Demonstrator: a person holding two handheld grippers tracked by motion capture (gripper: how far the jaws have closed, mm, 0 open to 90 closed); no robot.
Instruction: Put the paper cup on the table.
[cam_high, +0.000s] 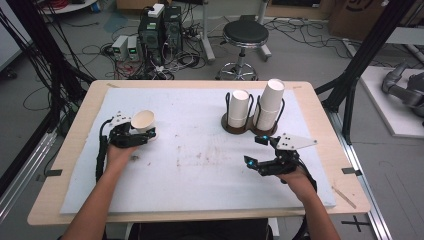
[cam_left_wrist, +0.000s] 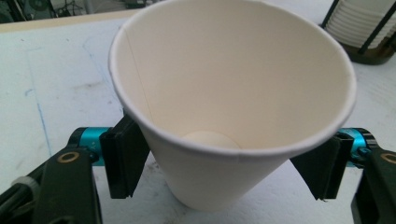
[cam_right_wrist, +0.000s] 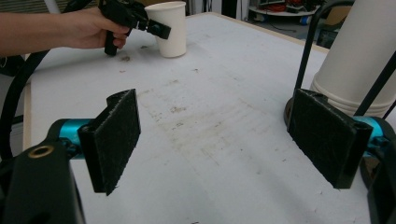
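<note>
A white paper cup (cam_high: 143, 120) (cam_left_wrist: 224, 93) (cam_right_wrist: 170, 28) stands upright at the left of the white mat (cam_high: 200, 165). My left gripper (cam_high: 144, 134) (cam_left_wrist: 224, 163) has a jaw on each side of the cup's lower wall; the pads (cam_left_wrist: 125, 158) sit close beside it without squeezing, so it is open. At the right, my right gripper (cam_high: 254, 150) (cam_right_wrist: 219, 140) hovers over the mat in front of the cup holder (cam_high: 247, 129), jaws wide open with nothing between them. Two stacks of white cups (cam_high: 240, 107) (cam_high: 270, 102) (cam_right_wrist: 355, 60) stand in the holder's black wire frame.
The mat lies on a wooden table (cam_high: 320, 100) and is stained in the middle. A black stool (cam_high: 245, 35), computer boxes (cam_high: 160, 30) and loose cables sit on the floor beyond the far edge. Black frame posts rise at both sides.
</note>
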